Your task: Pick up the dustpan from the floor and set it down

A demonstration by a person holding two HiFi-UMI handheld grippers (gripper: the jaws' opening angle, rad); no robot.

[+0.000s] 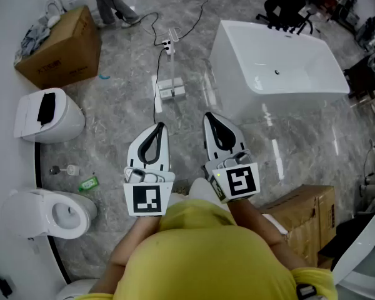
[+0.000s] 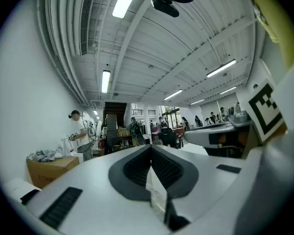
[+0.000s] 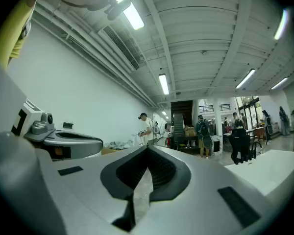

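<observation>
A white dustpan (image 1: 171,90) sits on the grey marble floor straight ahead, with a thin upright handle (image 1: 169,45) rising from it. Both grippers are held level at waist height, well short of it and apart from it. My left gripper (image 1: 159,127) has its jaws closed tip to tip with nothing between them, as the left gripper view (image 2: 151,150) also shows. My right gripper (image 1: 209,116) is shut and empty too, its dark pads meeting at the tip in the right gripper view (image 3: 147,150). Neither gripper view shows the dustpan.
A white bathtub (image 1: 312,64) stands at the right, with a cardboard box (image 1: 62,45) at the far left. Two white toilets (image 1: 47,114) (image 1: 50,212) line the left wall, a green bottle (image 1: 87,184) between them. A second box (image 1: 306,214) is near right. A cable (image 1: 157,74) crosses the floor.
</observation>
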